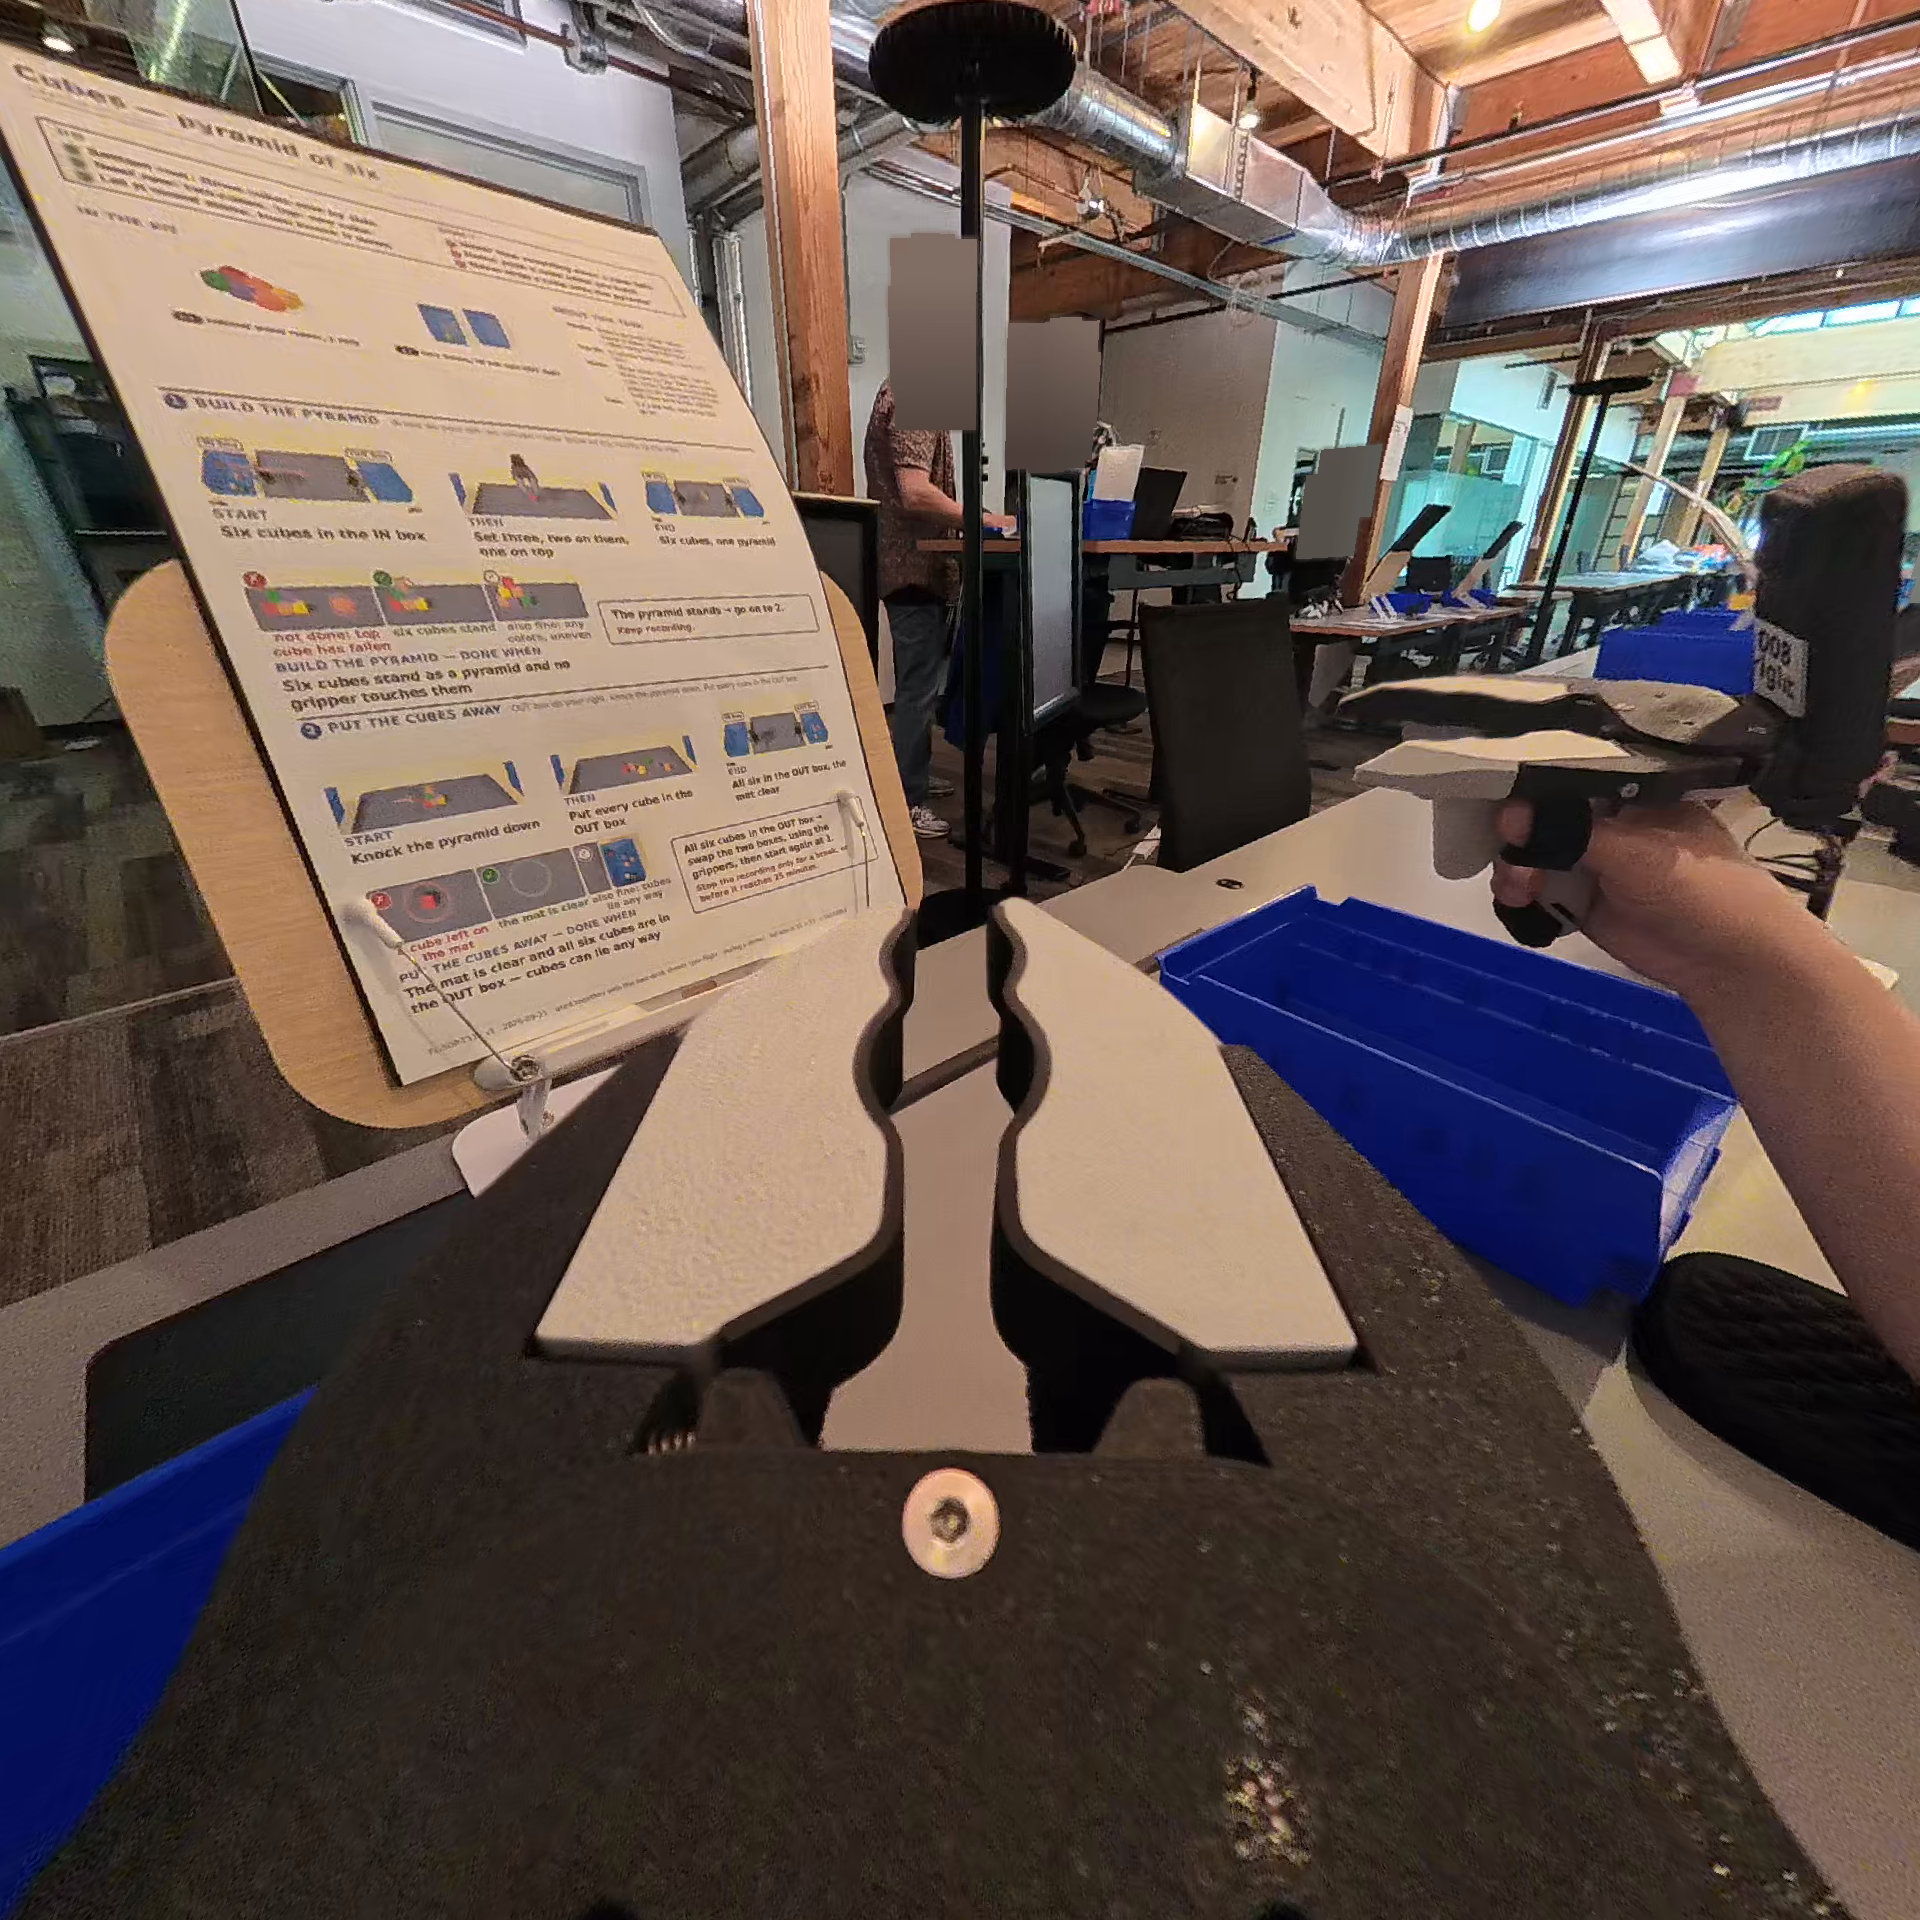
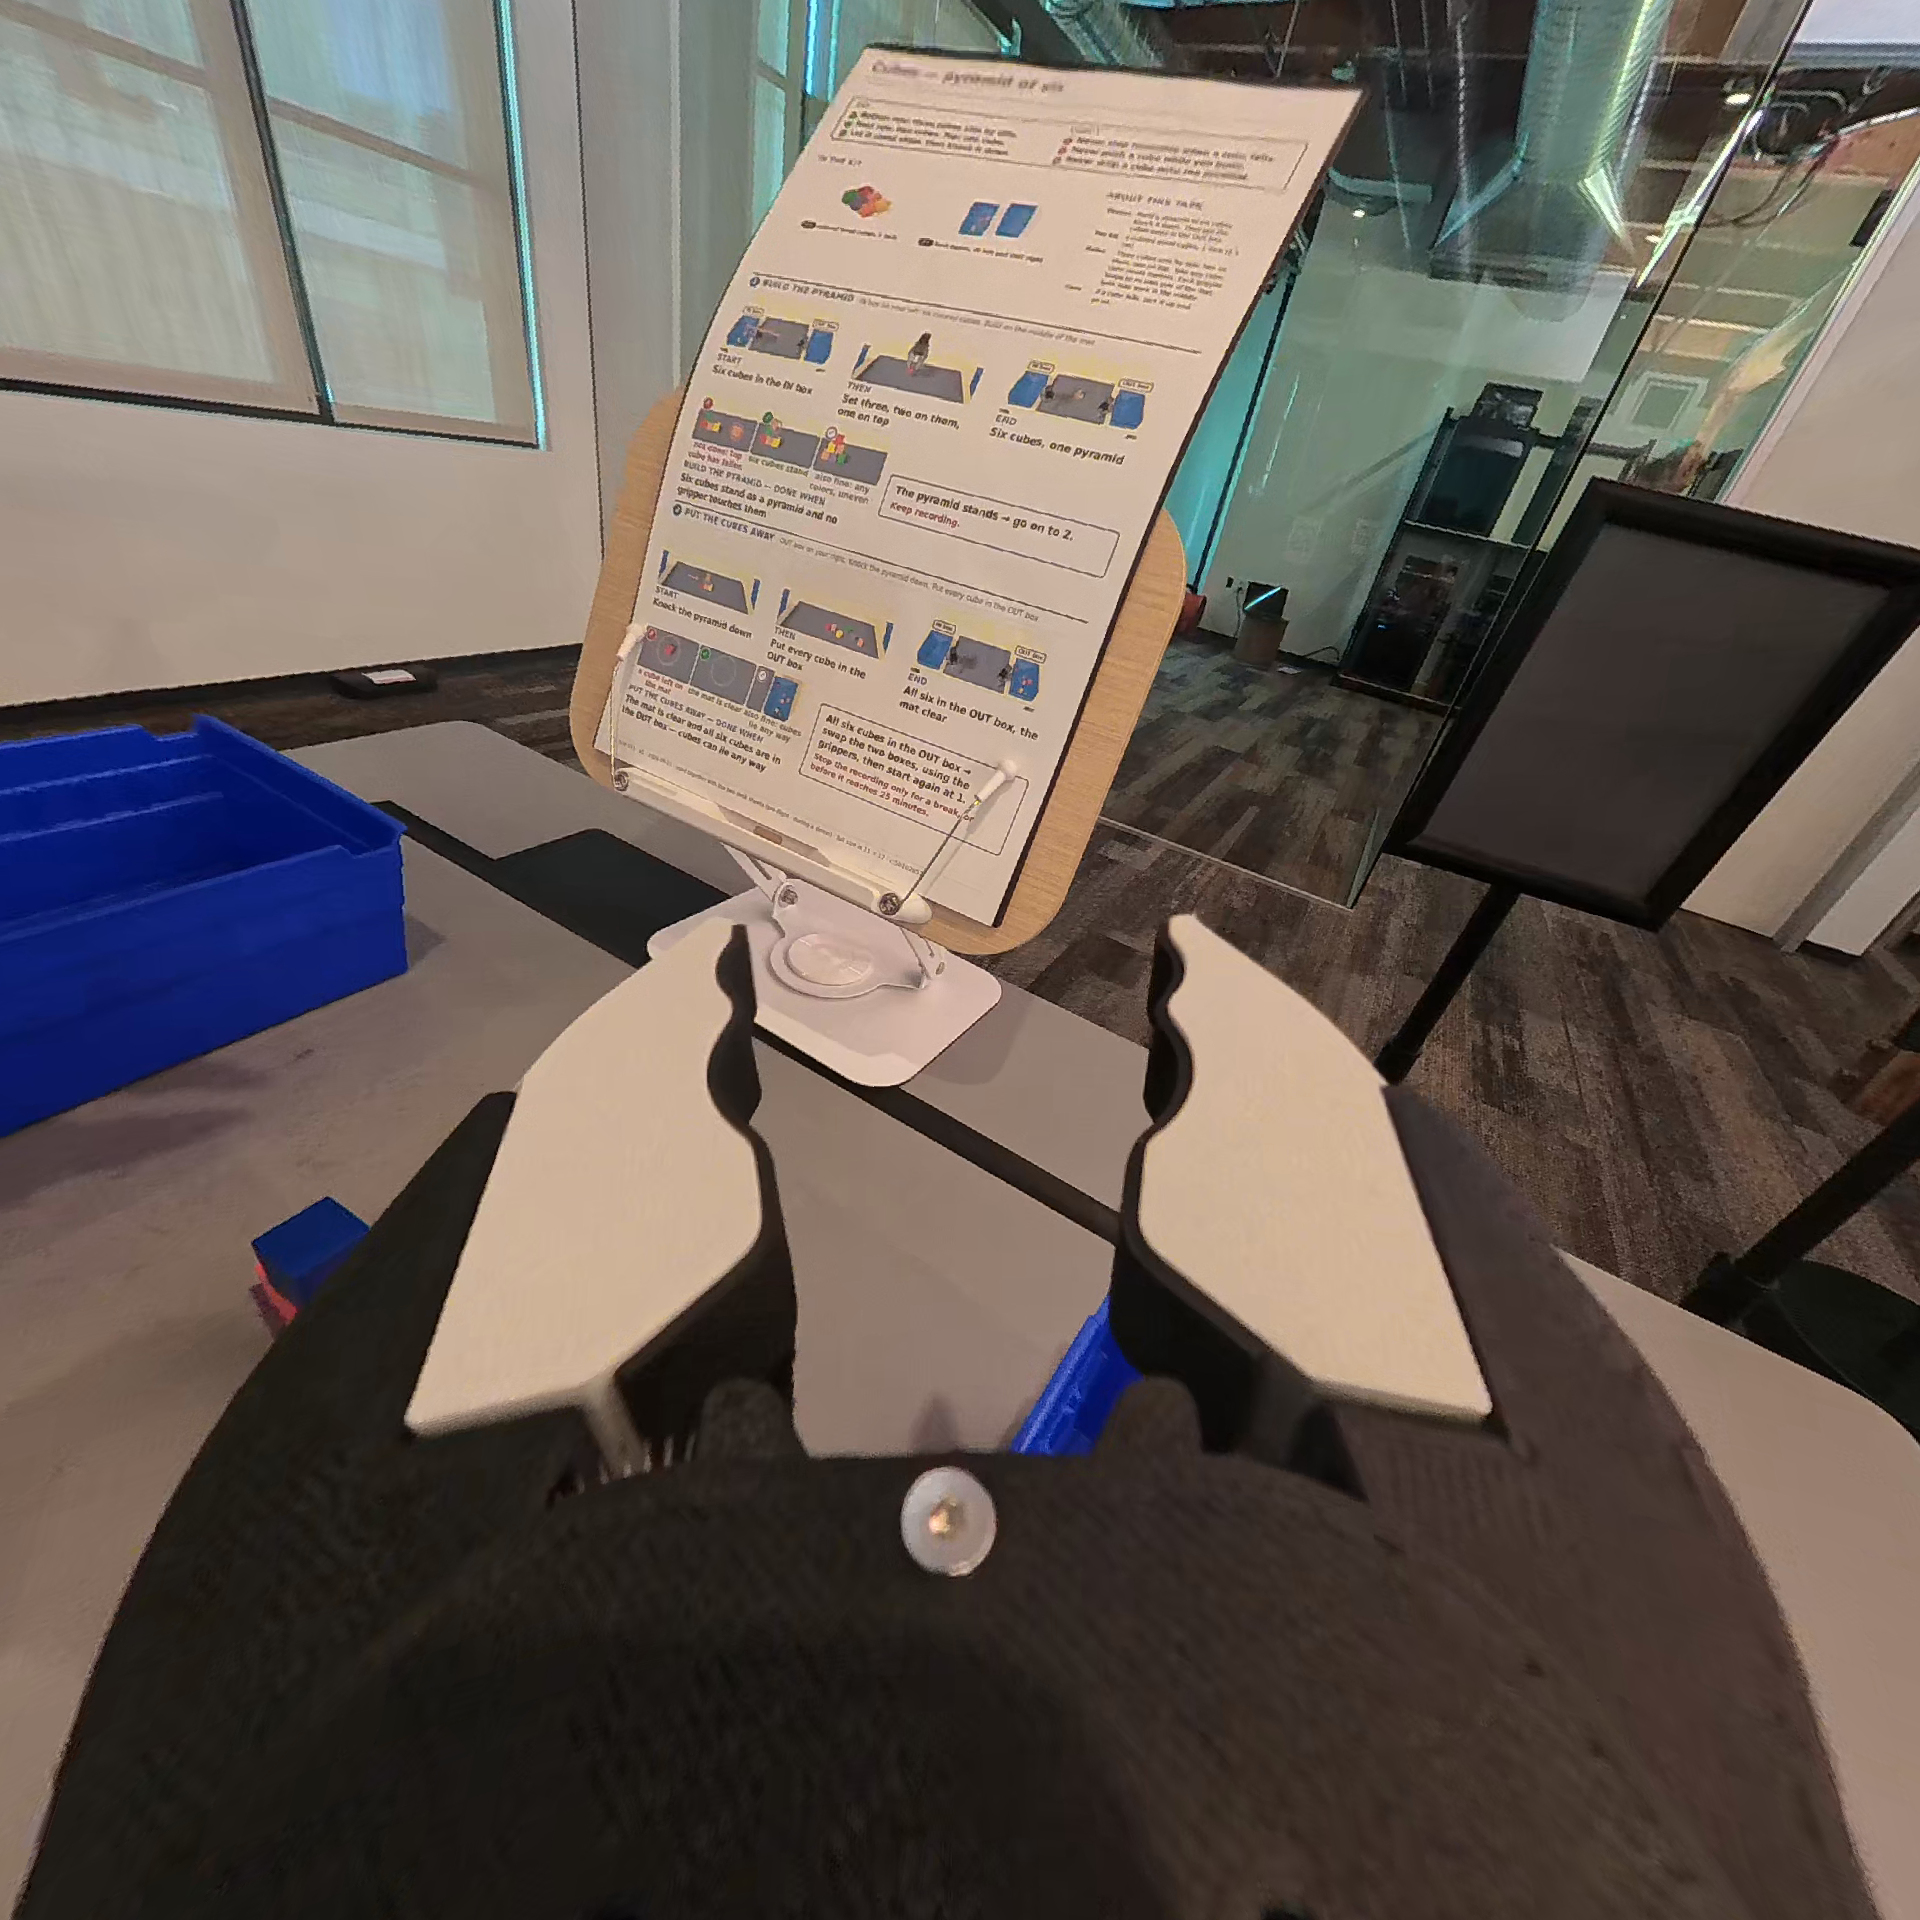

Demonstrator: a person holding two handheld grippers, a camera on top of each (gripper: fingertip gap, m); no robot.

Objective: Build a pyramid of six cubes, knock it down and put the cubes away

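Note:
My left gripper [image 1: 951, 925] has its jaws drawn together to a narrow gap, with nothing between them; it is raised above the table. My right gripper [image 2: 951, 935] is open and empty; it also shows in the left wrist view [image 1: 1361, 740], held by a hand [image 1: 1642, 883] above a blue box [image 1: 1455, 1070] whose visible part is empty. A blue cube [image 2: 307, 1242] sits on a red cube [image 2: 272, 1299] on the table, left of my right gripper and partly hidden by it. Other cubes are hidden.
An instruction sheet on a wooden stand [image 1: 468, 571] stands at the table's far edge [image 2: 935, 468]. A second blue box [image 2: 187, 883] sits on the left, also at the lower left [image 1: 104, 1558]. A black pole [image 1: 971, 520] rises behind the table. A person [image 1: 914, 582] stands far off. The blue cube [image 2: 307, 1242] is about 25 cm from both grippers' fingertips.

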